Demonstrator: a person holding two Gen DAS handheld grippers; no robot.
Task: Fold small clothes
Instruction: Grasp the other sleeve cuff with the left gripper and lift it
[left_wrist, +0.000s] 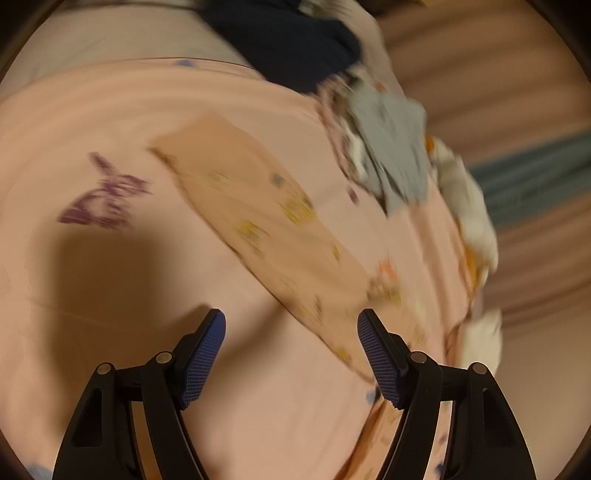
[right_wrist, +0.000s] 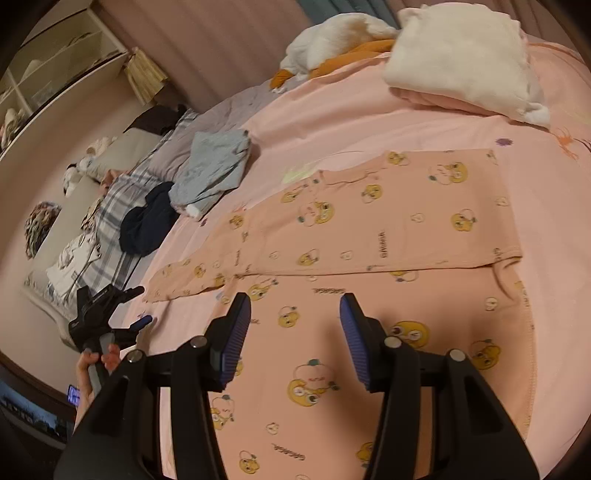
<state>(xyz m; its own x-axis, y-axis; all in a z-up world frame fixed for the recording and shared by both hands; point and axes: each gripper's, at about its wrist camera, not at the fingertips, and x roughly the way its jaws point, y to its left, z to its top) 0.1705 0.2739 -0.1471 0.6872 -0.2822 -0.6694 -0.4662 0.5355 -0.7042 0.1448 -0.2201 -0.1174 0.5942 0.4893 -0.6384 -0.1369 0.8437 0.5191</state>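
A peach garment (right_wrist: 369, 229) printed with yellow cartoon faces lies flat on the pink bed sheet (right_wrist: 332, 122), one long part folded across it. My right gripper (right_wrist: 291, 317) is open and empty just above the garment's near part. My left gripper (left_wrist: 291, 332) is open and empty above the sheet, near the garment's narrow end (left_wrist: 266, 221); that view is motion-blurred. The left gripper also shows in the right wrist view (right_wrist: 142, 306), held in a hand at the bed's left edge.
A grey garment (right_wrist: 212, 168) and a dark navy one (right_wrist: 147, 225) lie at the sheet's left edge. A white and orange heap (right_wrist: 340, 40) and a folded white and pink pile (right_wrist: 461, 62) sit at the far side. Pillows and plaid bedding (right_wrist: 110, 206) lie to the left.
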